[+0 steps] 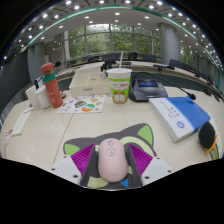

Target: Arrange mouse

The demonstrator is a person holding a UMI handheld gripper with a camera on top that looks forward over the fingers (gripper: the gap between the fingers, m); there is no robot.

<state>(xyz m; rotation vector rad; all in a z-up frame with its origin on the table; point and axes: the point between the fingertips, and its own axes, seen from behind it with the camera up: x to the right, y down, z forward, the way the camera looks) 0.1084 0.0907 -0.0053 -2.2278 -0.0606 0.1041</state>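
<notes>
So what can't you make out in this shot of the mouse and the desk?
- Gripper view: the pale pink computer mouse hides the fingers' contact behind its sides; grip unclear.
- The green-banded paper cup has print too small to read.
- The blue-and-white booklet has text too small.
- The black object beside the booklet is cut off; unidentifiable.

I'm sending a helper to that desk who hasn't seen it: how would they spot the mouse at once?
Start at the long pale desk, then find the dark mat with cat ears at its near edge. On it lies the mouse, pale pink and oval, between the gripper jaws, whose pads press both its sides. Nothing else is that smooth and rounded; the neighbours are a paper cup and a blue booklet.
</notes>
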